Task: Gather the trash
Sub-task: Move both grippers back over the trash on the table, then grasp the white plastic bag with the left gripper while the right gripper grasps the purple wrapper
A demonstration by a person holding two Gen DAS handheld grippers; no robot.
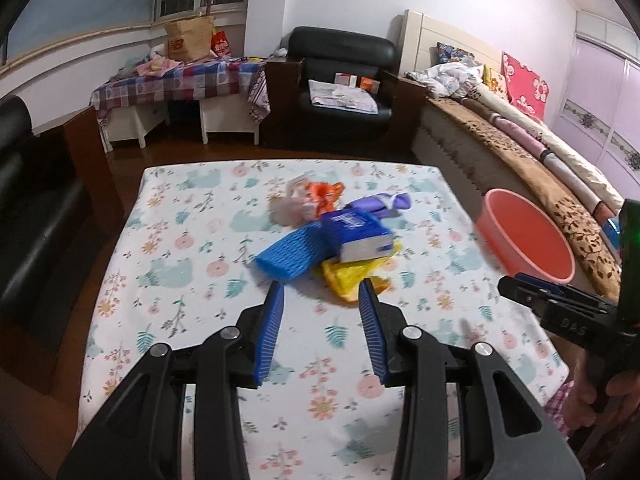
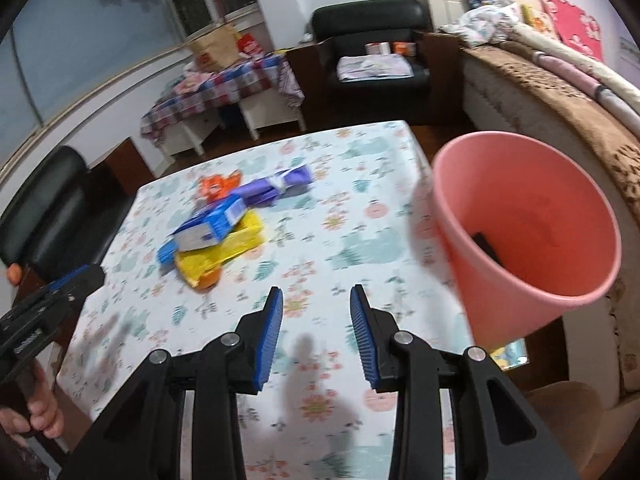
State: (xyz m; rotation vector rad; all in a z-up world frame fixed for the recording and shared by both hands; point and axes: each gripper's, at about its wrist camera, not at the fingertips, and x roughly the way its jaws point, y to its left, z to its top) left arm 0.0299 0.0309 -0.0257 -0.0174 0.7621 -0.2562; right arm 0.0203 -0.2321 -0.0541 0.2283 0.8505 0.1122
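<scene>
Lying in a small heap near the middle of the counter (image 1: pixel 168 280) with the flowery white cloth is the trash. On top sits a blue and white paper packet (image 1: pixel 358 236), resting on a crinkly yellow plastic bag (image 1: pixel 352 276). Beside them is a blue foam net sleeve (image 1: pixel 290 256). Behind the packet are a purple wrapper (image 1: pixel 386 202), an orange scrap (image 1: pixel 326 194) and a pale crumpled bag (image 1: pixel 290 206).

At the right edge of the counter stands a round pink plastic bucket (image 2: pixel 524 232), well apart from the heap. Something dark lies inside it, too hard to make out.

Hanging over the near part of the counter, the left claw (image 1: pixel 322 292) is spread wide with nothing in it. Its tips are just in front of the yellow bag and the blue net.

Over bare cloth, the right claw (image 2: pixel 316 294) is spread too, and it is empty. It sits between the heap and the bucket. A hand holds each claw.
</scene>
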